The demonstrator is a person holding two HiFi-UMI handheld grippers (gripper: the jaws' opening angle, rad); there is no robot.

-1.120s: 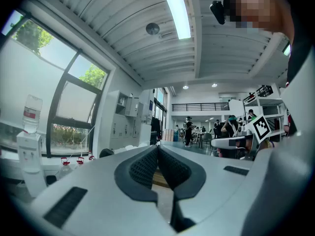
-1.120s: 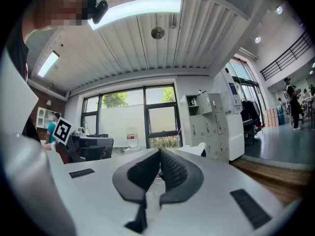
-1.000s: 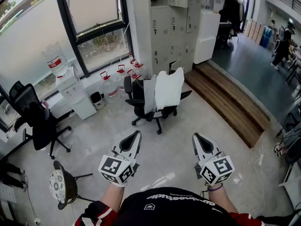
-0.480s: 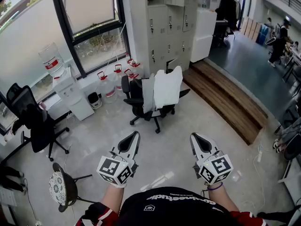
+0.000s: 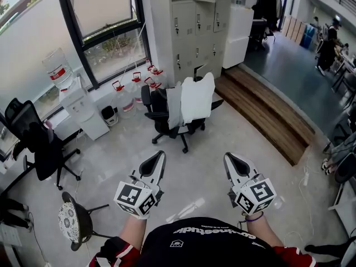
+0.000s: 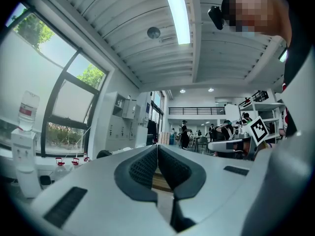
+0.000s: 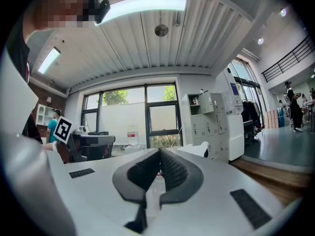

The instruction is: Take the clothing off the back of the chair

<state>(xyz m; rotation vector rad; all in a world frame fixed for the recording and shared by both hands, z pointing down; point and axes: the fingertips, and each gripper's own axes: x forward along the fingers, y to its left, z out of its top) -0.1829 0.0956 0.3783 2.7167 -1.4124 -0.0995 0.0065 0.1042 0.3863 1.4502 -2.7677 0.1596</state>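
A white garment point(image 5: 198, 97) hangs over the back of a black office chair point(image 5: 159, 114), with a grey garment point(image 5: 174, 108) draped beside it. The chair stands on the pale floor a good way ahead of both grippers. My left gripper point(image 5: 161, 156) and right gripper point(image 5: 227, 158) are held level, side by side, low in the head view, both shut with nothing in them. In the right gripper view the white garment point(image 7: 198, 150) peeks over the shut right gripper point(image 7: 159, 152). The left gripper view shows the shut left gripper point(image 6: 157, 147) and the chair's dark top point(image 6: 104, 154).
Grey lockers point(image 5: 189, 21) stand behind the chair. Water jugs point(image 5: 133, 85) and a water dispenser point(image 5: 73, 96) line the window wall. A second black chair point(image 5: 34, 143) and a stool point(image 5: 72, 220) are at the left. A wooden step point(image 5: 267, 115) runs along the right.
The head view has shifted a little, so the chair sits slightly higher in the picture. Both grippers stay shut and side by side. A person far back at the right has walked.
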